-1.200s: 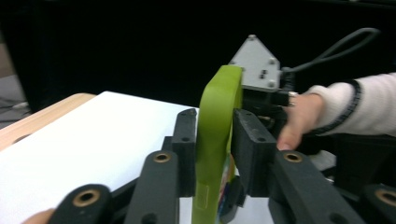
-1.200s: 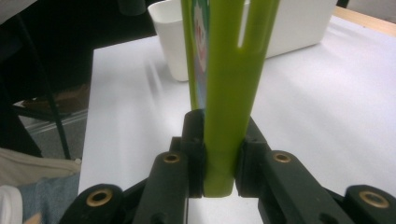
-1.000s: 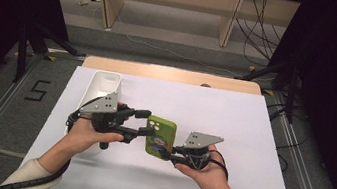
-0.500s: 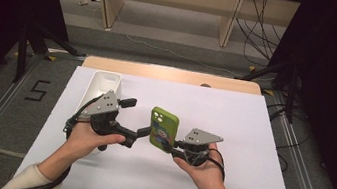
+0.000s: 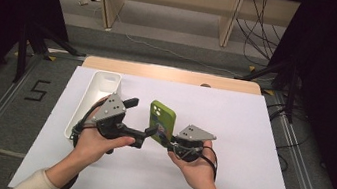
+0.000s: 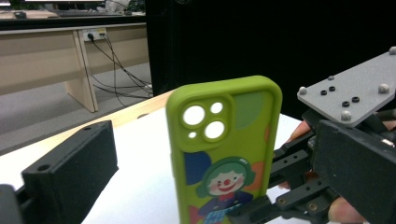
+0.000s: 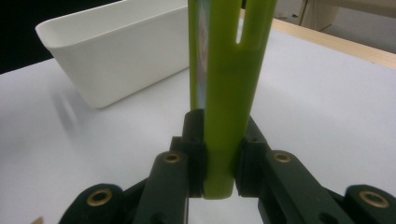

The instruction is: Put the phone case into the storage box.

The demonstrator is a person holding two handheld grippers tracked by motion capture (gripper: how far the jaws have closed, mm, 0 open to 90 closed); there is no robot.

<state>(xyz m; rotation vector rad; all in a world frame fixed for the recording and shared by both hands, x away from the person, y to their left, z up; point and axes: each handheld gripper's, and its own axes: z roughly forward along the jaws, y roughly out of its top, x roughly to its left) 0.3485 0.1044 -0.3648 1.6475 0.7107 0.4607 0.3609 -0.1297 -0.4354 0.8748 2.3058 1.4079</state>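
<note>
1. Your right tool [image 5: 166,139] is clamped on the bottom end of the green phone case [image 5: 161,122] and holds it upright above the white surface [image 5: 249,152], its printed back turned toward your left tool [image 5: 139,123].
2. In the right gripper view the case [image 7: 224,93] sits edge-on between the pads [image 7: 196,140], gripped low. The purchase looks short, so keep that wrist steady and don't tilt.
3. Your left tool's jaws have just been opening and now stand wide, one either side of the case's near edge, nothing pressed between them. In the left gripper view one jaw shows at lower left, with the case [image 6: 224,154] apart from it.
4. The step in hand looks like a hand-over or re-grip. If the left tool takes the case, bring it in square to the flat faces, mid-height, below the camera cut-out [image 6: 205,122].
5. Close the left fully before the right lets go; soft rubbery edges may flex and slip.
6. The white bin [image 5: 96,99] lies just beyond your left hand [image 5: 93,141], the likely drop spot. Keep the cable clear of it.
</note>
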